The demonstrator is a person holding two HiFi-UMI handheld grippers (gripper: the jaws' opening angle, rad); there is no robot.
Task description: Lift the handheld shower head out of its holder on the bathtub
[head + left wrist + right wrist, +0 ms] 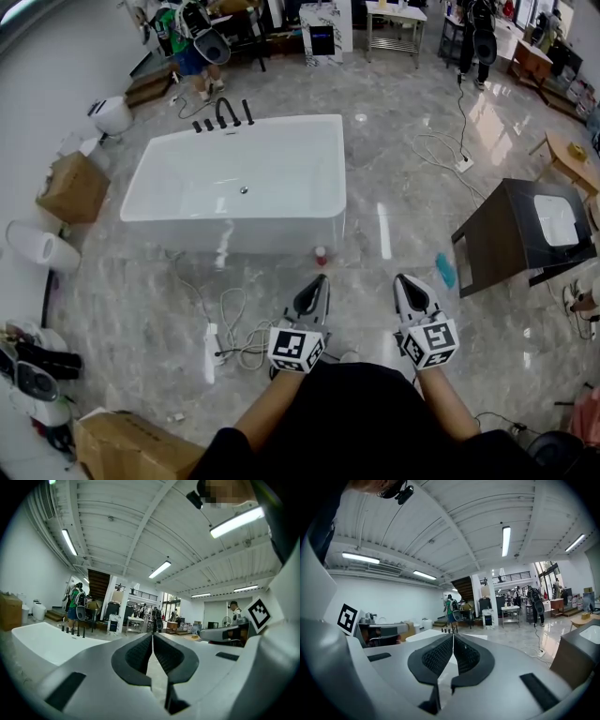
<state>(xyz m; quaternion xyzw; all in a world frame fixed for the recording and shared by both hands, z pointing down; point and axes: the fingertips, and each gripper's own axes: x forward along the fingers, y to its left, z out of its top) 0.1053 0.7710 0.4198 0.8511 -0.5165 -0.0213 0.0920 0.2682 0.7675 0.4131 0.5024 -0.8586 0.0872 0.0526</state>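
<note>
1. Grey marble floor (394, 169) of a large open hall is recorded under the whole scene; ceiling strip lights are seen in both gripper views.
2. Left gripper (321, 283): the ribbed pads (140, 653) are pressed flat together in the left gripper view, and nothing is held between them.
3. Right gripper (404, 283): the pads (438, 656) are likewise closed on each other in the right gripper view, with nothing between them.
4. Both grippers are held side by side over the floor, tips directed toward the bathtub (244, 236) and well apart from it.
5. A white cable (234, 328) is coiled on the floor just left of the left gripper; a small red-topped bottle (321, 254) stands at the tub's near wall.
6. The bathtub is white and freestanding, and it is seen empty.
7. A row of black fittings is noted on the tub's far rim, toward its left corner. The handheld shower head (247, 112) is read as the slim upright piece at the row's right end, seated on the rim and untouched by either gripper.
8. Further out, a cardboard box (73, 186) is noted left of the tub and a dark cabinet (511, 234) to its right.
</note>
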